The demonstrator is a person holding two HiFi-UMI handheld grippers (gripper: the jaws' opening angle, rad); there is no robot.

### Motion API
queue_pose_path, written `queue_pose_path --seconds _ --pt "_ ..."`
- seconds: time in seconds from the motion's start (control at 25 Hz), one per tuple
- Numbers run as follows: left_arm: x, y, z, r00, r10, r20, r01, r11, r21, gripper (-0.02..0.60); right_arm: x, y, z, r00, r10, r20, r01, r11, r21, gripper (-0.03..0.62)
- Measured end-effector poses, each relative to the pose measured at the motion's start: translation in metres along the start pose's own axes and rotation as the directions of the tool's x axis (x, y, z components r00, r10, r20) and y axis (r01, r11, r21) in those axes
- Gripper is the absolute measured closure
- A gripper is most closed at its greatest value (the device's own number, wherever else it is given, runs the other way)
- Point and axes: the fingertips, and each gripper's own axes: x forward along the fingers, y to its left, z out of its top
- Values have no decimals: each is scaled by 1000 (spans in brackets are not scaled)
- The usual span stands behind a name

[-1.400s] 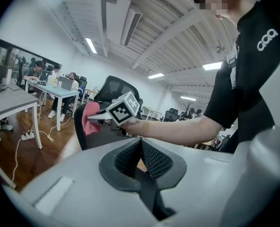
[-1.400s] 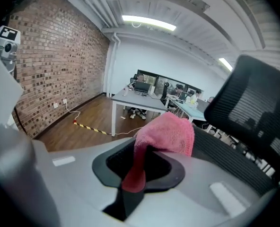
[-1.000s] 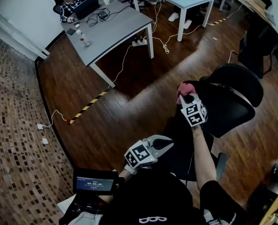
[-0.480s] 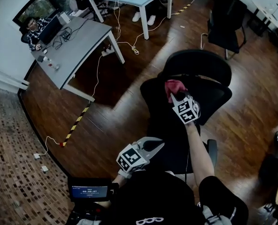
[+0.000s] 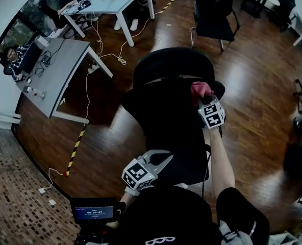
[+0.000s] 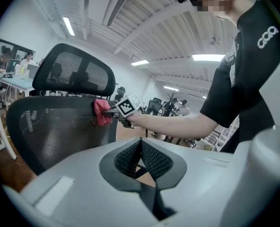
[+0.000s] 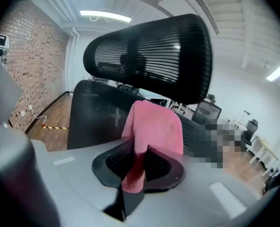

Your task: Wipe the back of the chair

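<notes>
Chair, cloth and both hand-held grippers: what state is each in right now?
Chair backrest: upright.
Pink cloth: bunched, clamped, against the backrest's top edge.
Right hand-held gripper: shut on pink cloth.
Left hand-held gripper: shut, empty, not touching the backrest.
Small screen: lit.
</notes>
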Motion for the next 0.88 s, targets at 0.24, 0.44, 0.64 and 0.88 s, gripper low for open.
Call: queue_pose_path --seconds 0.24,0.44,0.64,0.88 --pt "12 -11 2 1000 -16 -12 16 1000 6 606 -31 -62 -39 994 -103 -32 105 993 53 548" --pt "12 -10 -1 1000 -10 -18 10 1000 8 606 -50 -95 -67 981 -184 -63 190 977 102 549" --pt "5 -7 -2 1000 -4 -13 4 1000 8 606 -55 -99 -86 960 -256 -112 271 950 154 549" --pt "-16 1 -4 1000 16 -6 -16 1000 -4 606 -23 -41 -61 979 -178 -101 188 977 105 549"
